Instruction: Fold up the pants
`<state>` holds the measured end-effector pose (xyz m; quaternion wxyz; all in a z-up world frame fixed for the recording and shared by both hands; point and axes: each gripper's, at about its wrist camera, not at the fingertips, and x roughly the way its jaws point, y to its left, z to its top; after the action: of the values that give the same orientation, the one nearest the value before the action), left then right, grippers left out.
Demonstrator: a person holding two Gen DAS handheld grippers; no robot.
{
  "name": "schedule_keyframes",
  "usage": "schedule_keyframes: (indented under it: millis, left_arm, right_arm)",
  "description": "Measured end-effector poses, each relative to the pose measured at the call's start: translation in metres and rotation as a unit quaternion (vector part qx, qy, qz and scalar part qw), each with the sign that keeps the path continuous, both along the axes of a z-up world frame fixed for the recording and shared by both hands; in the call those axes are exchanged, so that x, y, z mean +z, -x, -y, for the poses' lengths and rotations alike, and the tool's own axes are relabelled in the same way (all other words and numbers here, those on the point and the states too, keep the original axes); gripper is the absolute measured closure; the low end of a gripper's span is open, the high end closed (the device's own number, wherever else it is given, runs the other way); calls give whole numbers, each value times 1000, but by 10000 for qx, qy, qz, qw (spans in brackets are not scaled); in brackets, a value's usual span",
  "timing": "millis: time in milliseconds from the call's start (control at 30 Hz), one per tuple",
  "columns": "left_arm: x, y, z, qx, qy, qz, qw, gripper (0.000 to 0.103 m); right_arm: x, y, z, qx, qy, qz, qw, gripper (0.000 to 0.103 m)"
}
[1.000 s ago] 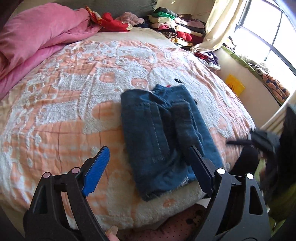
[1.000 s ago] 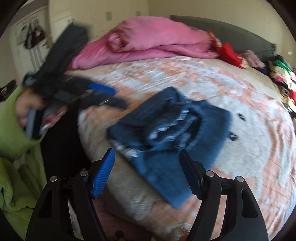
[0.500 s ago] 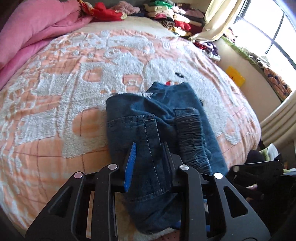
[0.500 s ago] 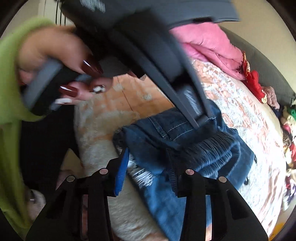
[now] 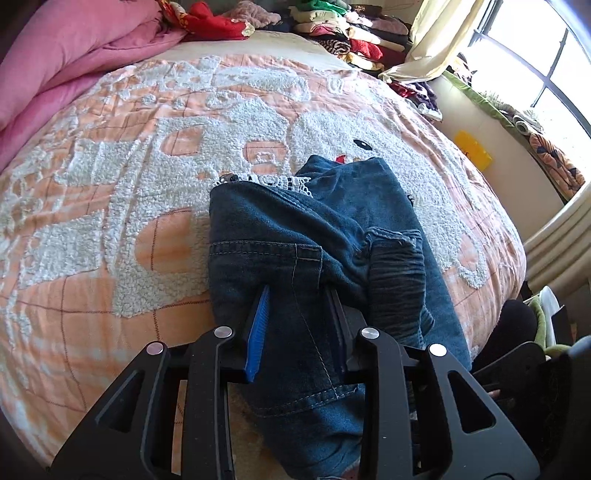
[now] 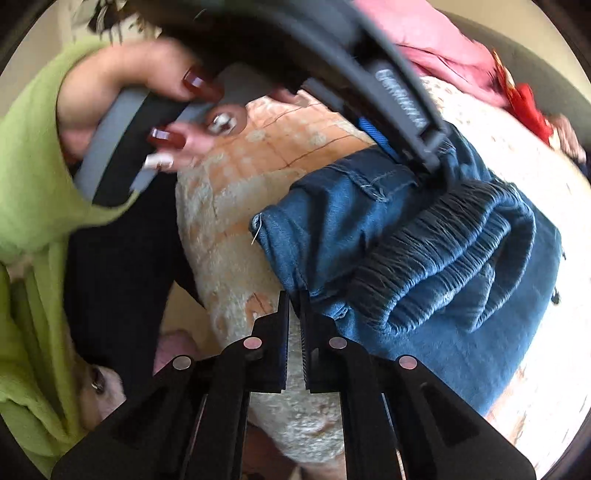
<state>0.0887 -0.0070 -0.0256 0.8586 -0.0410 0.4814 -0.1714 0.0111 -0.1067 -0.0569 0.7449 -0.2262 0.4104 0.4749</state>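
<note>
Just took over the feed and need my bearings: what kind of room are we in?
Almost certainly a bedroom: the jeans lie on a bed with an orange-and-white fleecy bedspread, a pink duvet heaped at its head, stacks of folded clothes beyond, and a curtained window.

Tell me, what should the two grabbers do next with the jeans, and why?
Probably lift both together and carry the near edge away across the bed. The left gripper is clamped on a fold of the jeans, and the right gripper pinches their near corner, so both ends seem held.
</note>
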Motion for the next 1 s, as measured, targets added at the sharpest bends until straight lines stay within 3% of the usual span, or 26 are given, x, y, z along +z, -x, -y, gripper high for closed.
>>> schedule_keyframes:
  millis: [100,233,267,400,500,567,667,867,1000]
  left_arm:
    - [3,4,-1,24,-9,54,10000,74]
    - [9,8,-2,56,-24,137,9999,72]
    - [10,9,-3,65,-20,154,9999,71]
    - [18,13,-6,111,-1,245,9996,67]
    - [23,17,-7,138,11,318,9994,60]
    - [27,20,-7,148,4,376,9992,57]
    - [32,24,-9,167,-5,452,9988,49]
    - [41,29,-11,253,-91,606,9978,29]
    - [43,32,-12,287,-130,651,9974,24]
  right_arm:
    - [14,-1,12,-164,-226,-135,9995,80]
    - [33,-1,28,-455,-462,-139,9978,72]
    - [37,-1,32,-524,-531,-145,9971,65]
    - [53,-1,52,-873,-726,36,9935,47]
    - [62,-2,62,-1095,-801,183,9906,38]
    - [69,-4,69,-1228,-862,251,9884,38]
    - [79,-8,82,-1500,-992,361,9830,26]
    - [92,-18,98,-1856,-1123,528,9748,26]
    - [92,-22,106,-2115,-1101,630,9691,26]
